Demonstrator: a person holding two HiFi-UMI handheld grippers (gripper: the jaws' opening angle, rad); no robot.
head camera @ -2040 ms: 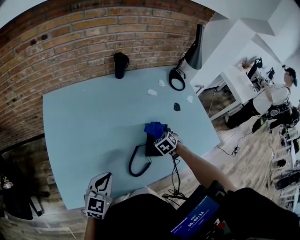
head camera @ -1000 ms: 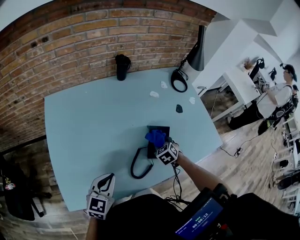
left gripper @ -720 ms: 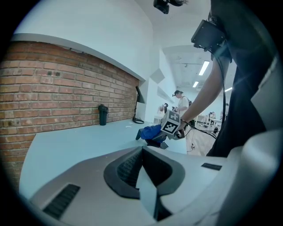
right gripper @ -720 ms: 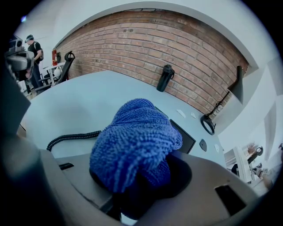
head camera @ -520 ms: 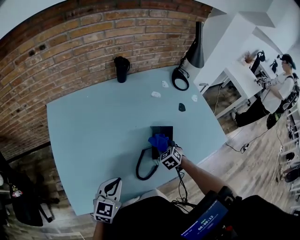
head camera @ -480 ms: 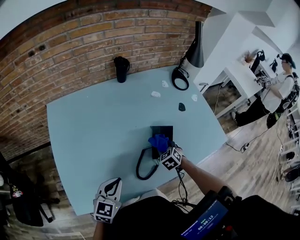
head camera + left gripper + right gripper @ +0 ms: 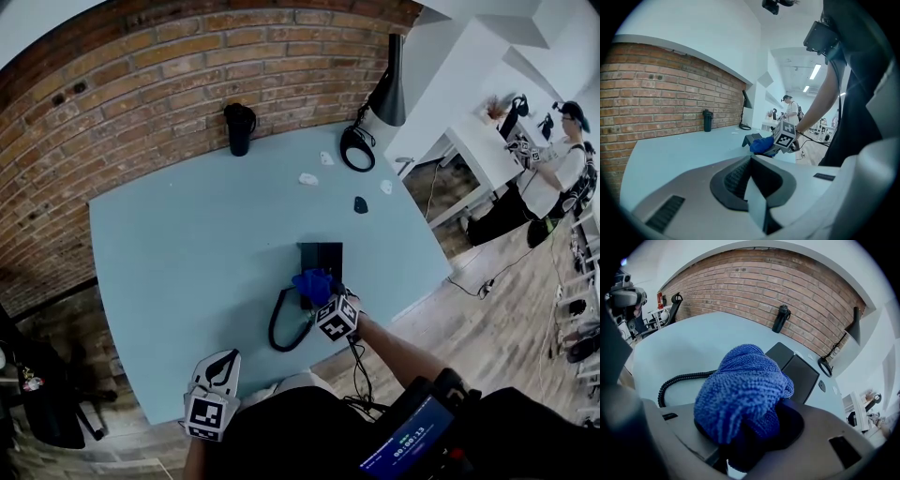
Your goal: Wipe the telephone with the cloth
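Cloth (image 7: 312,281) front and centre: it's blue, bunched into a fat wad, and the right gripper (image 7: 324,296) has its jaws clamped hard on it, the knitted folds bulging out ahead of the jaws and filling the middle of the right gripper view. Just under that wad lies the telephone (image 7: 320,255), a flat black unit on the pale blue bench (image 7: 178,244), toward the bench's right front part and close to its near edge. From the head view the cloth covers the telephone's near end; whether it actually presses on the surface I can't tell. A black coiled cord (image 7: 281,326) loops off the telephone's left side and curls across the bench toward the person. Over on the other side, the left gripper (image 7: 220,361) hangs low at the bench's near edge, well apart from the telephone, its jaws brought together with nothing between them; its own view looks across the bench at the cloth and the right gripper's marker cube (image 7: 336,317). At the back, a dark flask (image 7: 239,128) stands upright against the brick wall (image 7: 169,66), and a black lamp (image 7: 386,89) rises at the far right corner with its round base (image 7: 355,150) on the bench. Two small white bits (image 7: 307,179) and a small dark object (image 7: 361,204) lie between the lamp base and the telephone.
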